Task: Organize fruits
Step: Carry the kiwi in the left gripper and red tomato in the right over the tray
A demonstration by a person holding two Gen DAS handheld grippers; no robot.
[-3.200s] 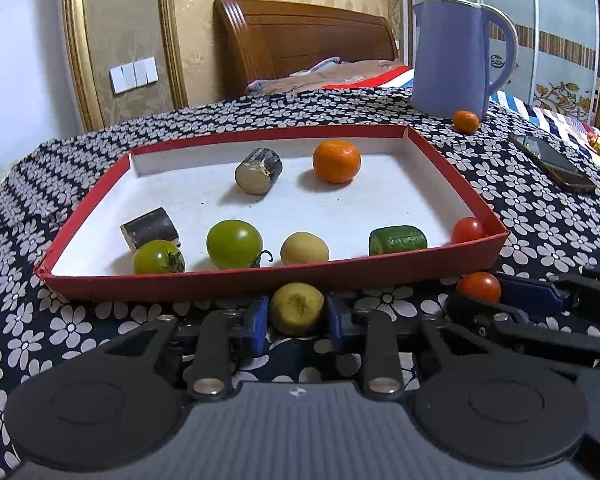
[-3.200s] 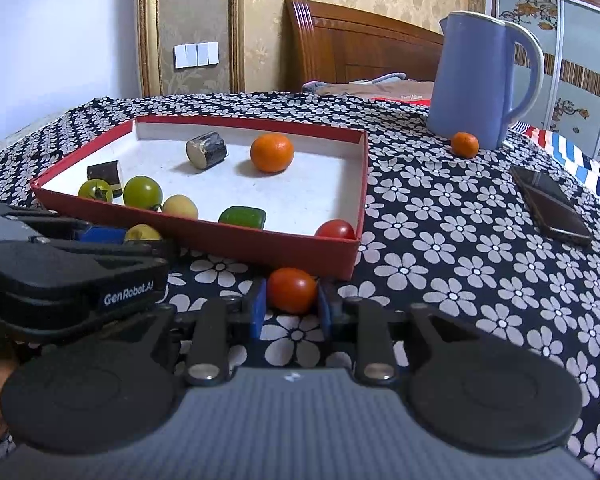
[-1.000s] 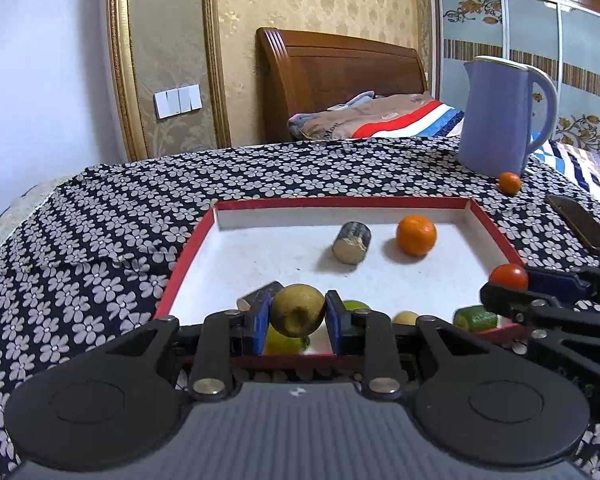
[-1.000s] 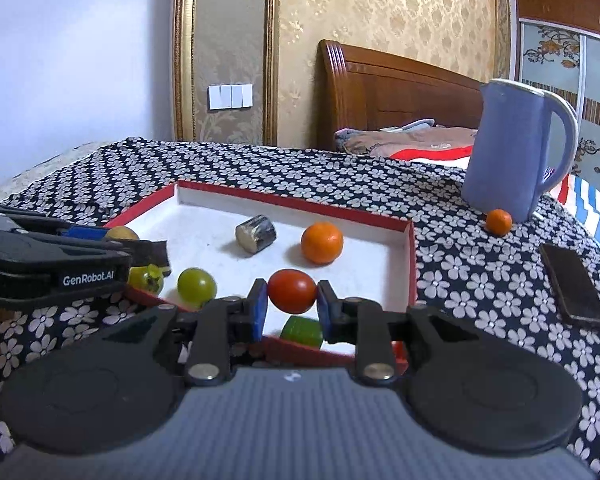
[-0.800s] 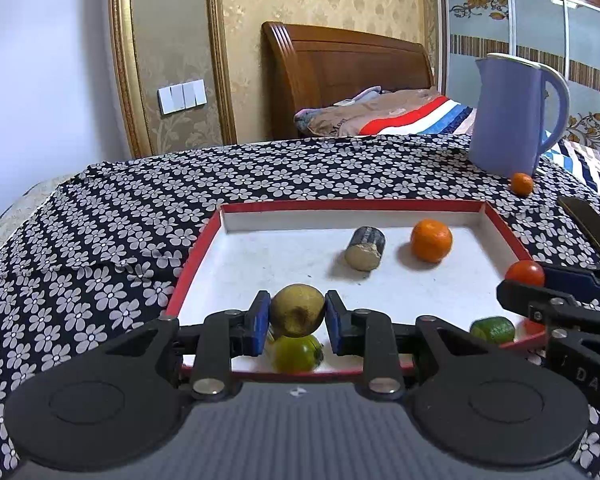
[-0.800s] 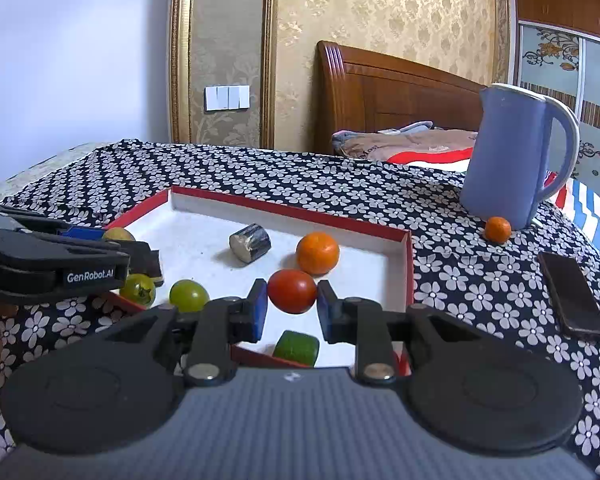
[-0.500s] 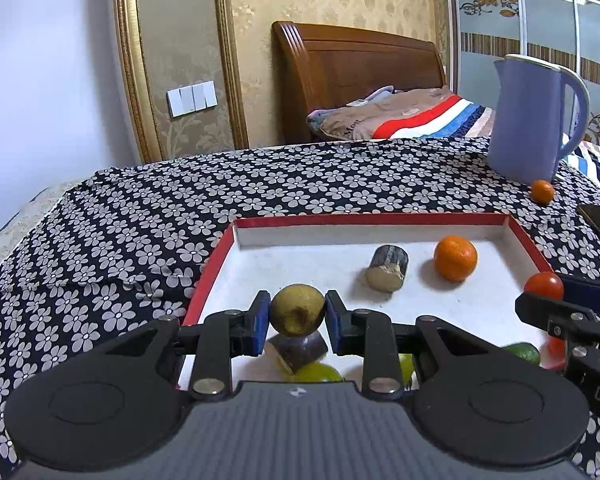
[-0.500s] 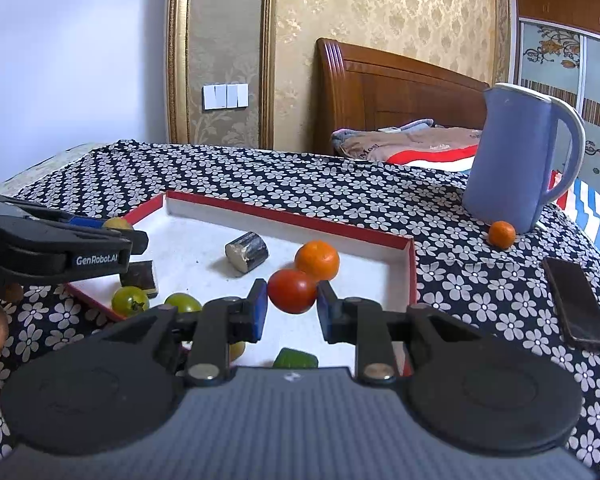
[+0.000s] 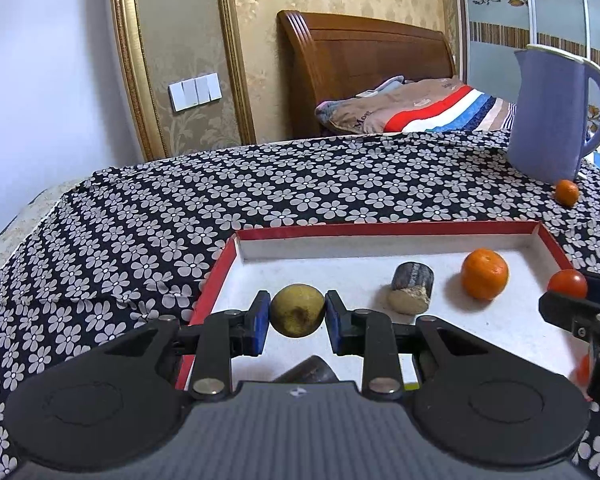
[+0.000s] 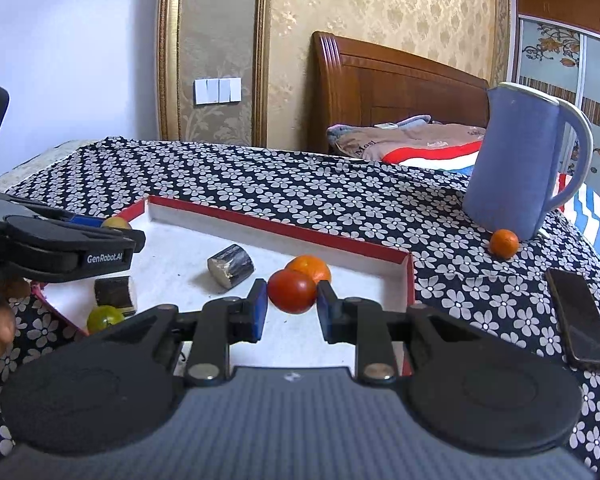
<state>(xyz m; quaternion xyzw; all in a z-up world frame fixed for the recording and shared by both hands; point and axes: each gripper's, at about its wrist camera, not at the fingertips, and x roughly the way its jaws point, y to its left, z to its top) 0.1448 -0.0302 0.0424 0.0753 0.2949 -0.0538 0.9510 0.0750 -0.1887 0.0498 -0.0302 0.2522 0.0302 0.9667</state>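
Observation:
My left gripper [image 9: 297,322] is shut on a yellow-brown round fruit [image 9: 297,309] and holds it above the left part of the red-rimmed white tray [image 9: 380,229]. My right gripper [image 10: 292,306] is shut on a red tomato [image 10: 291,291] above the tray [image 10: 284,227], in front of an orange [image 10: 312,265]. In the left wrist view the tray holds an orange [image 9: 484,274] and a dark cut cylinder [image 9: 411,293]. The right gripper with its tomato [image 9: 567,283] shows at that view's right edge.
A blue jug [image 10: 520,164] stands at the back right with a small orange [image 10: 504,243] beside it. A phone [image 10: 578,318] lies on the flowered cloth at the right. The tray also holds a second dark cylinder [image 10: 114,290] and a green tomato [image 10: 102,317].
Both grippers lifted their fruits off the cloth in front of the tray and carried them forward over the tray. Both stay shut on their fruit.

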